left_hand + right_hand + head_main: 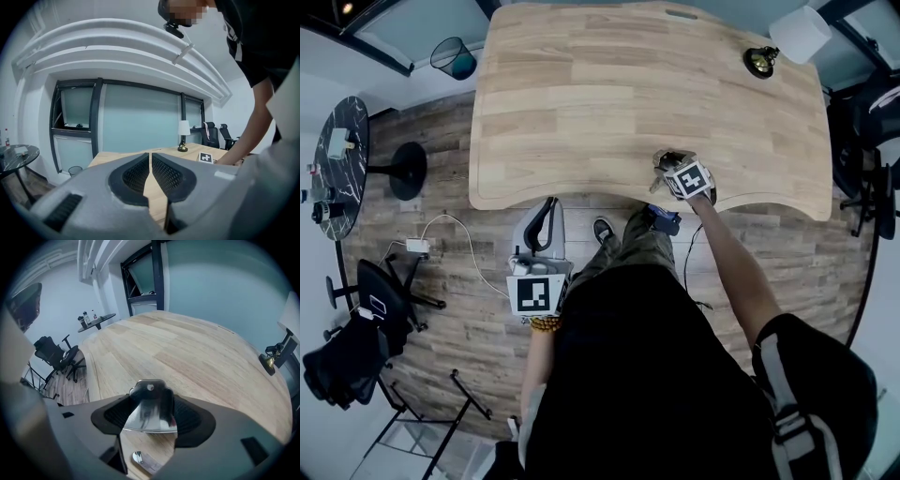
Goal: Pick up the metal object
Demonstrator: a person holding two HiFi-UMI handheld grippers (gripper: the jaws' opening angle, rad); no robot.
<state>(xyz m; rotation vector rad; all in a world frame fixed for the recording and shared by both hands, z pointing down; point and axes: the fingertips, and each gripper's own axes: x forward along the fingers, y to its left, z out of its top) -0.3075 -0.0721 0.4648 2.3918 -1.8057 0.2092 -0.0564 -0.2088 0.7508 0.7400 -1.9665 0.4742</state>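
A shiny flat metal object (149, 404) with a small hole near its top stands between the pads of my right gripper (151, 414), and both pads touch its edges. In the head view that right gripper (669, 165) sits over the front edge of the wooden table (609, 103), right of centre, with the metal object (662, 159) showing at its tip. My left gripper (547, 208) hangs below the table's front edge, over the floor. In the left gripper view its jaws (150, 158) are shut with only a thin slit and nothing between them.
A white-shaded lamp (787, 42) stands at the table's far right corner. A small metal piece (136, 456) lies on the wood under my right jaws. Office chairs (862, 141) stand to the right, a round black side table (342, 155) and a wastebasket (455, 58) to the left.
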